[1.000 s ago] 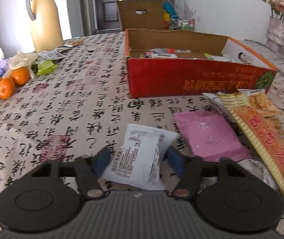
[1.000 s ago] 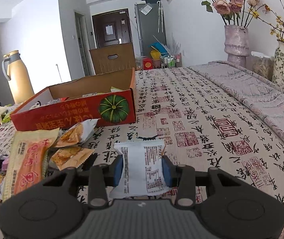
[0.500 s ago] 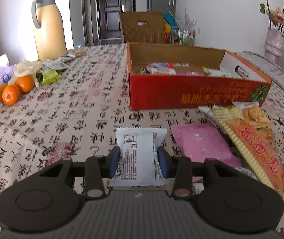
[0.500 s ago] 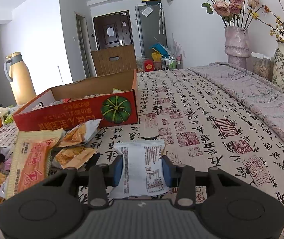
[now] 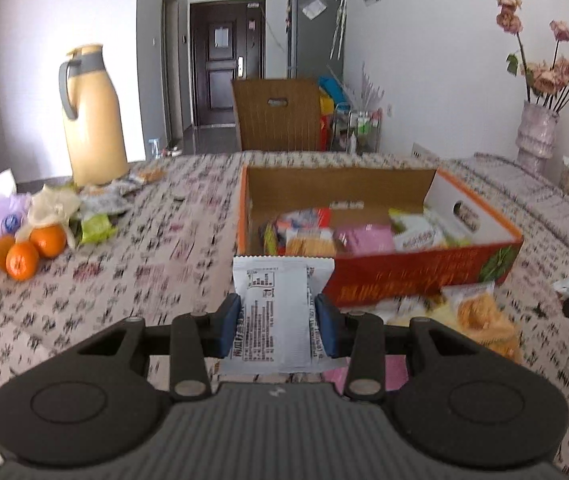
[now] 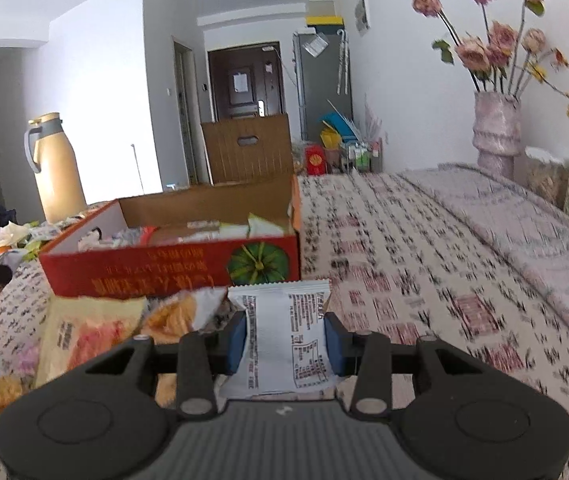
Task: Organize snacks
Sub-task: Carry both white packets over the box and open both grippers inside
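My left gripper [image 5: 278, 326] is shut on a white snack packet [image 5: 276, 312], held above the table just in front of the red cardboard box [image 5: 424, 276]. The box holds several snacks, among them a pink packet [image 5: 368, 238]. My right gripper [image 6: 286, 342] is shut on a second white packet [image 6: 284, 340], raised off the table to the right of the same red box [image 6: 164, 274]. Loose snack bags lie before the box: an orange-yellow bag [image 6: 84, 332] and a chip bag [image 5: 480, 312].
A yellow thermos jug [image 5: 94, 120] stands at the back left, with oranges [image 5: 28, 250] and wrappers near it. A vase of dried flowers [image 6: 496, 132] stands at the right. The patterned tablecloth [image 6: 424, 280] stretches right of the box. A brown chair back [image 5: 278, 114] is behind the table.
The left gripper closed on its white packet and lifted it toward the box, whose inside now shows. The right gripper rose slightly with its packet still held.
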